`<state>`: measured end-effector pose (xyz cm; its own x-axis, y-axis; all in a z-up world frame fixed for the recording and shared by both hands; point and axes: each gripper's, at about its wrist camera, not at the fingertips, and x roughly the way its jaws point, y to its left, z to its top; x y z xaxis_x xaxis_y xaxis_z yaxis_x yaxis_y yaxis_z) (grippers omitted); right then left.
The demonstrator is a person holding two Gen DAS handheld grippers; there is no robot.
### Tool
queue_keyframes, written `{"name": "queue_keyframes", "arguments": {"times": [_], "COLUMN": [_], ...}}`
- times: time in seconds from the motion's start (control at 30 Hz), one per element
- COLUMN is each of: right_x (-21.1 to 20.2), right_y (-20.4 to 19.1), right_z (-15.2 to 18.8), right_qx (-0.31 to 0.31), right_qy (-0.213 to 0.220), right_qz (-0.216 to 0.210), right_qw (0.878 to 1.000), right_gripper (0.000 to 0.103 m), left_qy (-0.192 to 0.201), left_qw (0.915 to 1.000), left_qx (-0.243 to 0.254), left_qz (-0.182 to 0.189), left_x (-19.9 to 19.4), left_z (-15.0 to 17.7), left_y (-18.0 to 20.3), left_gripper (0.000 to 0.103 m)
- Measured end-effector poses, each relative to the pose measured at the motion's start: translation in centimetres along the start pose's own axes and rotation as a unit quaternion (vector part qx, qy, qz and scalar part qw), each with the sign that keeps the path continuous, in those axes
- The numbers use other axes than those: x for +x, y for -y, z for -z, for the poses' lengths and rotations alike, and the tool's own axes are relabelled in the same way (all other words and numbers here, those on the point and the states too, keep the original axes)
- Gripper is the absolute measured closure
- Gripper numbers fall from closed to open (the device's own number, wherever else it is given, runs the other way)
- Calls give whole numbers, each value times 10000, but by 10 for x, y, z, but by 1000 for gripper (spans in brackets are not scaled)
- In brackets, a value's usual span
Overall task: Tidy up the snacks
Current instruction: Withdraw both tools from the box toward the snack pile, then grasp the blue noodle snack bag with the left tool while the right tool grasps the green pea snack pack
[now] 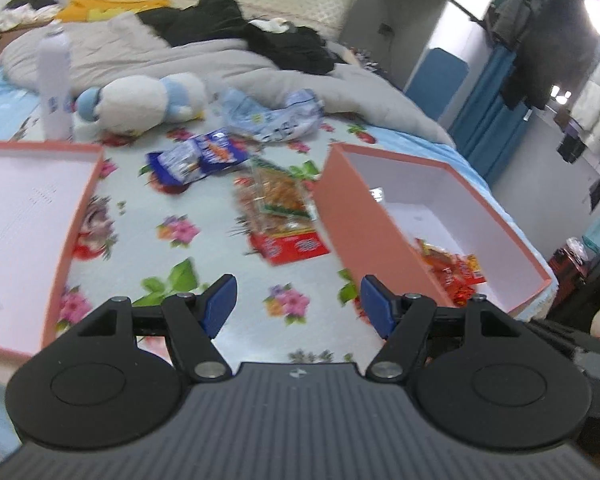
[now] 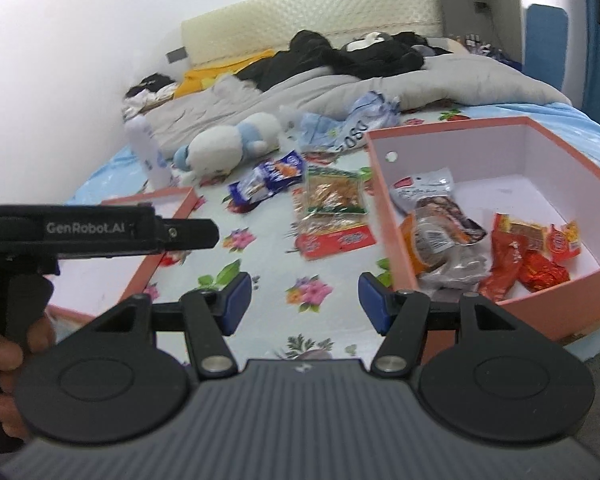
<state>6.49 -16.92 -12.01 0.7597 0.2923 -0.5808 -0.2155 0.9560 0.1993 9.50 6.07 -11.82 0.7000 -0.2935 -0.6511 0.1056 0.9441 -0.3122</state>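
A bed covered by a flowered sheet (image 2: 268, 320) is filling both views, with a grey quilt (image 2: 340, 84) bunched toward the padded headboard (image 2: 308, 4). The pink box (image 2: 512, 292) is sitting on the sheet, already holding red and clear snack packets (image 2: 516, 252). Left of the box, blue packets (image 2: 272, 176) and a clear orange-filled pack (image 2: 332, 196) are lying loose; beyond them a plush toy (image 2: 228, 144) is resting. The box lid (image 1: 32, 216) is lying farther left. The left gripper (image 1: 298, 304) and right gripper (image 2: 305, 300) are hovering with jaws apart, gripping nothing.

Floral-sheeted bed (image 2: 268, 316) carries pink box (image 2: 384, 184), lid (image 1: 80, 208), snack packets (image 2: 332, 196).
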Motion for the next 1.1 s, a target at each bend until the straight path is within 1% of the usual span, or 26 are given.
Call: {"name": "queue_keyframes", "arguments": {"times": [0.1,0.17,0.3,0.33,0.4,0.47,0.53,0.63,0.67,0.7,0.73,0.83,0.93,0.97,1.0,1.03,1.1], "right_x": [7,15,39,46,65,85,104,139,152,164,176,208,231,241,250,259,273], "right_y": [-7,-15,-28,-30,-34,-38,-39,-38,-37,-36,-34,-32,-28,-27,-25,-24,-26], "right_z": [-4,-7,-14,-17,-23,-30,-37,-44,-46,-49,-51,-58,-65,-66,-68,-69,-70], "right_qx": [35,-48,-223,-254,-365,-500,-595,-727,-739,-733,-732,-791,-819,-827,-748,-690,-737], "right_qy": [-2,57,132,163,175,212,273,337,291,271,265,205,320,278,247,220,184], "right_qz": [-16,-49,-6,2,73,154,225,424,490,522,565,749,897,963,1025,1038,1113], "right_qw": [10000,10000,9997,9995,9992,9984,9976,9959,9956,9956,9954,9938,9921,9915,9916,9920,9909], "right_gripper": [41,41,41,41,41,42,42,42,42,42,42,43,42,43,43,43,43], "left_qy": [-20,-56,-148,-214,-513,-724,-841,-987,-1008,-999,-976,-947,-842,-749,-680,-688,-822], "left_qw": [9999,9997,9995,9992,9971,9956,9939,9923,9921,9923,9924,9916,9924,9921,9905,9891,9875], "left_qx": [-163,-193,-180,-139,-117,-186,-153,-232,-246,-189,-99,179,435,572,831,1030,1204], "left_qz": [-53,-100,-235,-321,-552,-558,-695,-711,-707,-701,-739,-860,-784,-832,-856,-794,-601], "left_x": [3,8,32,41,65,85,100,122,127,133,141,162,190,199,210,219,242], "left_z": [1,-2,-18,-23,-30,-36,-44,-64,-70,-78,-86,-109,-131,-138,-146,-153,-168], "left_y": [-16,-25,-42,-46,-57,-73,-86,-105,-109,-112,-114,-115,-117,-116,-114,-111,-111], "left_gripper": [30,30,30,30,30,30,30,30,25,18,17,17,17,17,17,17,17]}}
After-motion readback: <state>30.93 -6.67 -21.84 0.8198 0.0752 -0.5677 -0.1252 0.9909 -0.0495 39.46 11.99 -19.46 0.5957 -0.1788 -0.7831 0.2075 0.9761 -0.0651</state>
